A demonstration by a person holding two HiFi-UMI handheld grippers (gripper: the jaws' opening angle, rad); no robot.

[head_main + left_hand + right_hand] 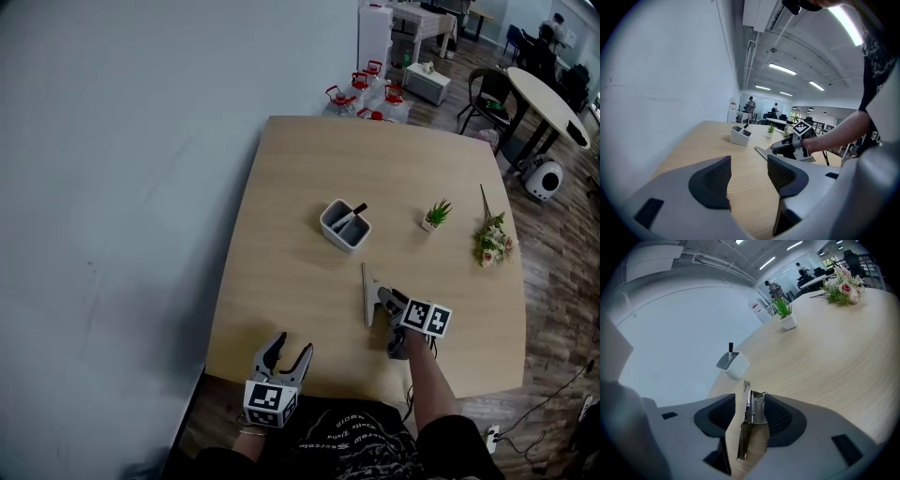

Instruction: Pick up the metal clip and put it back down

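Note:
The metal clip [365,295] is a long flat silver clamp with a spring, lying on the wooden table [291,178] near the front. My right gripper [381,304] is down at the table with its jaws on either side of the clip [751,414]. The right pad sits close against the spring end, and a wedge of tabletop shows between the left pad and the clip. My left gripper [288,354] hovers open and empty at the table's front edge. It points at the clip [761,152] and the right gripper [780,146].
A white pen holder [345,225] with a dark pen stands mid-table. A small potted plant [435,214] and a bunch of flowers [491,239] lie to the right. A pale wall runs along the table's left side. Chairs and a round table [553,98] stand beyond.

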